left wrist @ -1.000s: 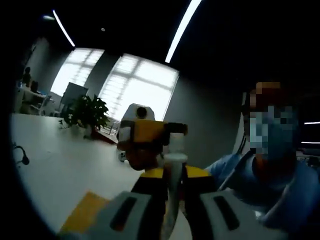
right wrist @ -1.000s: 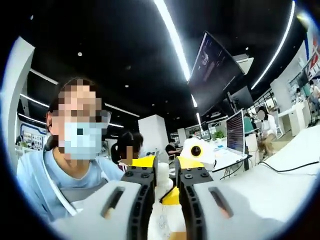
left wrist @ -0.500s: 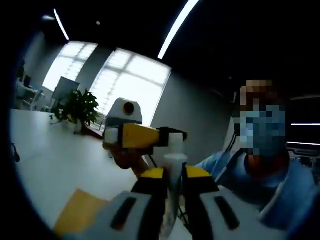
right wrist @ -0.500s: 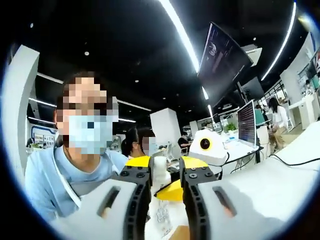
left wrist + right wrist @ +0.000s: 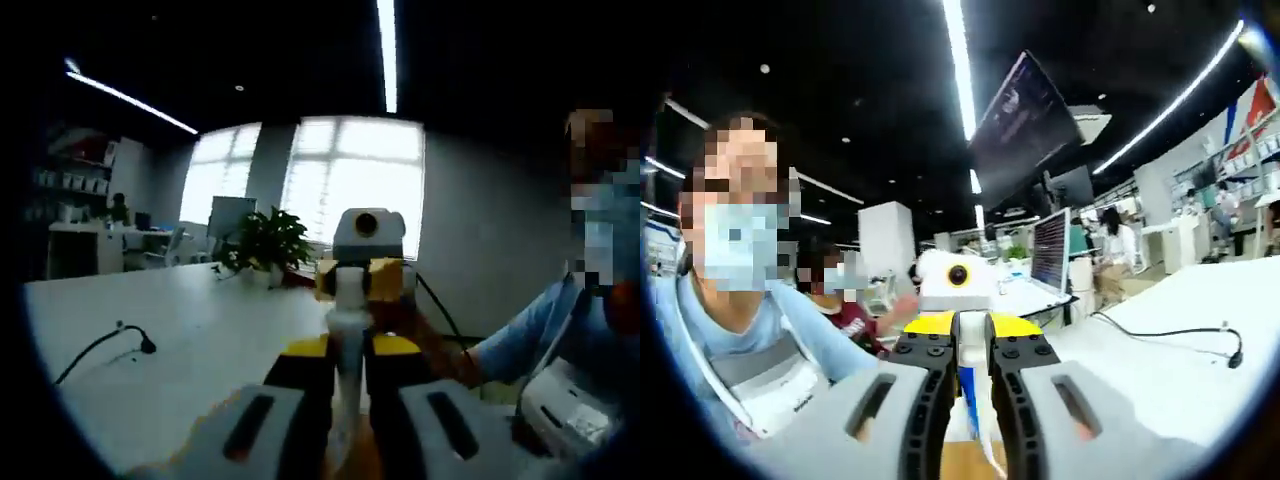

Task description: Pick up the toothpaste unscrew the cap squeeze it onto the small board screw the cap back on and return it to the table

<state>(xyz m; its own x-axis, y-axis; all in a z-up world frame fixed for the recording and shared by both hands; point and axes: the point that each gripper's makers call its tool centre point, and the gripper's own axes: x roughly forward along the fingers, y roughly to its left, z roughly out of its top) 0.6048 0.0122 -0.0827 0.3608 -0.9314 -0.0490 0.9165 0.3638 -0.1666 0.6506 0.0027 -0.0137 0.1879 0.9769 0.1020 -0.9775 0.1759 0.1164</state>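
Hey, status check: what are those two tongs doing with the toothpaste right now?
Left tongs shut on toothpaste tube, held upright. Right tongs clamped on its cap, facing the left. Both raised above white table. Nothing in the way.

A broad white table [image 5: 200,330] spreads left of the fingers, bearing a thin black cable [image 5: 100,345] and a potted green plant [image 5: 265,245].

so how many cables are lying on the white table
1 that shows: a dark cable on the white table, left of the grippers in the left gripper view, seen again at right in the right gripper view. More may be hidden behind the grippers.
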